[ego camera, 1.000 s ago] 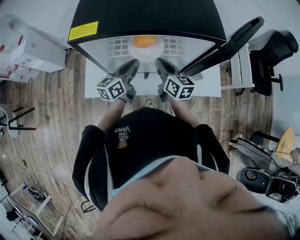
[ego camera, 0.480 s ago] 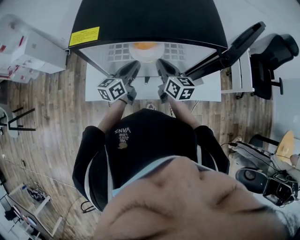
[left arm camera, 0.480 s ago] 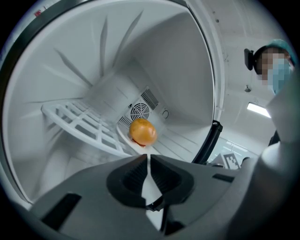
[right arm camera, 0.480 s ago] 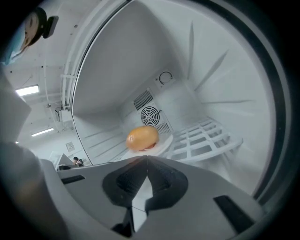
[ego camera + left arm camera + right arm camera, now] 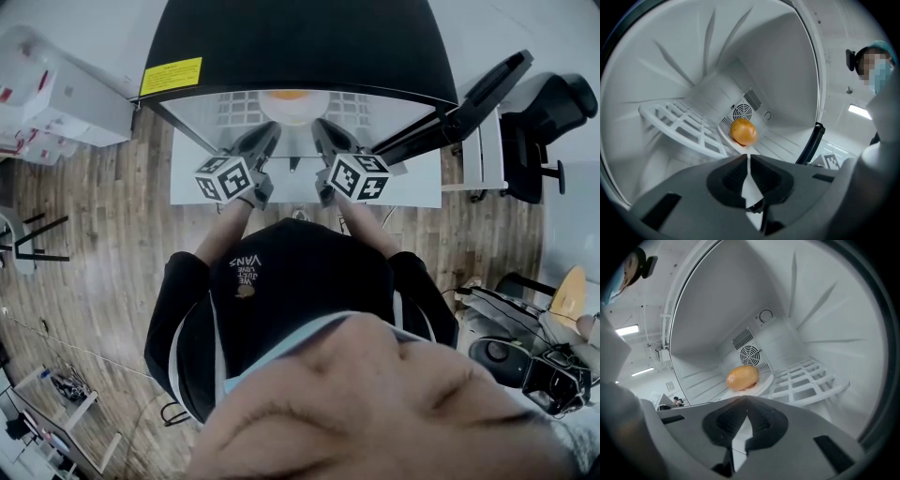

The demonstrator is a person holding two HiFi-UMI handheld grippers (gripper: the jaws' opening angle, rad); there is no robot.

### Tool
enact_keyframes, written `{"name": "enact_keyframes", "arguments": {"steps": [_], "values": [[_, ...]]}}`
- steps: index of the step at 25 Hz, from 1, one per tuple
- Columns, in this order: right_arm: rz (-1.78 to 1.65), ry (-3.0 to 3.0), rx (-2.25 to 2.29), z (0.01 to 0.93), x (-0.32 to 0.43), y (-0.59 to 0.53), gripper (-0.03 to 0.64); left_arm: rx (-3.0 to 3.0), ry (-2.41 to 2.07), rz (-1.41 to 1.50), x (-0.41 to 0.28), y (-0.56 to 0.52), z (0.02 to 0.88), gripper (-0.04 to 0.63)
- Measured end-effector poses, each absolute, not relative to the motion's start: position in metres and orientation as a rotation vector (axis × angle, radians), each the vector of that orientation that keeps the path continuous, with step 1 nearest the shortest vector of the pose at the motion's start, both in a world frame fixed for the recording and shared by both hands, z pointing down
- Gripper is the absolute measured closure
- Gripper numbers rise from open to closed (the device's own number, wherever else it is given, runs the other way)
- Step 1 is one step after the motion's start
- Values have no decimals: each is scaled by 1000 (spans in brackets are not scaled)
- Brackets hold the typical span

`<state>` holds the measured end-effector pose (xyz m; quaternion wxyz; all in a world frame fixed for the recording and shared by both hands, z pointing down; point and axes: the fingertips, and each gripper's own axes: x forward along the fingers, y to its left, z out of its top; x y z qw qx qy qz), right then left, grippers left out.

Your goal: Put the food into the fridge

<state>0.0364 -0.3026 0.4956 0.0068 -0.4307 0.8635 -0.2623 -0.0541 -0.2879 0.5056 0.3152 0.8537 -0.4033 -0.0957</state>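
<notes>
**Food on its plate inside the fridge, both tools closed at the near rim**

The food (image 5: 743,132), a rounded, glossy, golden-orange piece, sat loose on a small white plate (image 5: 730,142) deep inside the open fridge (image 5: 300,37). It lay in front of the fan grille (image 5: 750,354) and level with the white slatted shelf (image 5: 806,378). Whether the plate's weight was fully on that shelf could not be told.

The left tool (image 5: 747,157) had its jaws closed tip to tip, with nothing visible between them. The right tool (image 5: 746,397) was the same, jaws shut and empty. Both sets of tips sat right at the plate's near edge, one on each side of the food. The rim passed behind them, so contact could not be confirmed.

The load was probably light. The plate looked stiff, smooth and thin-rimmed, so it would likely slide easily on the shelf and slip in a weak pinch. The food looked the trickier part. It was round and shiny and nothing held it in place, so it would probably roll off if the plate tipped or stopped abruptly. Whether it was soft or firm could not be judged.

The better hold appeared to be the plate's near rim, one tool to each side, with the plate kept level. The food's curved, slick surface offered the pads little purchase. Any push would best go low on the rim, evenly from both sides.
</notes>
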Motion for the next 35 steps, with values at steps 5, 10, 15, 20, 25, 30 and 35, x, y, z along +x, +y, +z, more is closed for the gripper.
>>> {"name": "enact_keyframes", "arguments": {"steps": [5,10,15,20,25,30,35], "values": [[-817,2699,-1350,495,36,-304,604,2238,-1057,-260,-55,-289,506,563],[-811,2685,-1355,493,36,-305,604,2242,-1055,-260,-56,-290,505,563],[-802,2680,-1362,491,38,-301,604,2250,-1051,-267,-56,-286,503,563],[-792,2666,-1370,488,38,-298,604,2257,-1041,-268,-57,-282,502,563],[-787,2662,-1379,489,37,-291,604,2283,-1042,-256,-58,-276,502,563],[-778,2657,-1395,489,37,-283,604,2327,-1041,-235,-58,-268,498,563],[-744,2666,-1409,487,35,-272,604,2381,-1027,-212,-54,-258,494,563]]}}
